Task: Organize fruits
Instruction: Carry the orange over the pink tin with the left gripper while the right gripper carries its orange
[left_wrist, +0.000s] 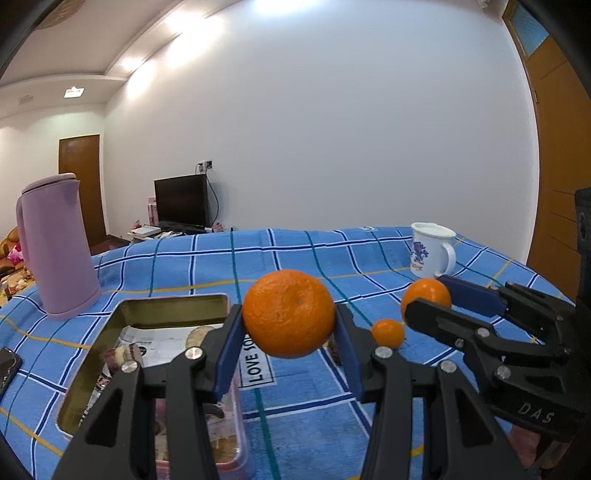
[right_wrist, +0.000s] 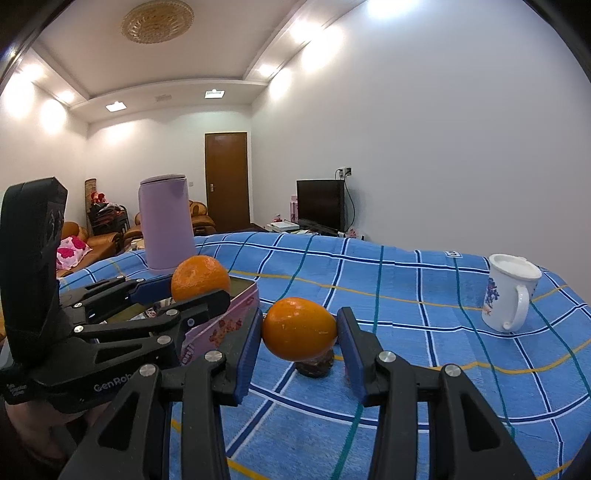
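Note:
My left gripper (left_wrist: 289, 325) is shut on a large orange (left_wrist: 288, 302), held above the blue checked tablecloth just right of an open gold tin (left_wrist: 173, 308). Seen from the right wrist, the left gripper (right_wrist: 201, 288) and its orange (right_wrist: 199, 275) hang over the tin's pink wall (right_wrist: 236, 314). My right gripper (right_wrist: 300, 332) is shut on a smaller, oval orange (right_wrist: 299, 321); in the left wrist view the right gripper (left_wrist: 428, 297) holds this orange (left_wrist: 428, 290) to the right. A tiny orange (left_wrist: 388, 332) lies on the cloth between the two grippers.
A dark round item (right_wrist: 316, 367) sits on the cloth under the right gripper's orange. A purple kettle (left_wrist: 55, 247) stands at the far left, and a white flowered mug (left_wrist: 432, 251) at the far right. A dark phone (left_wrist: 7, 369) lies at the left edge.

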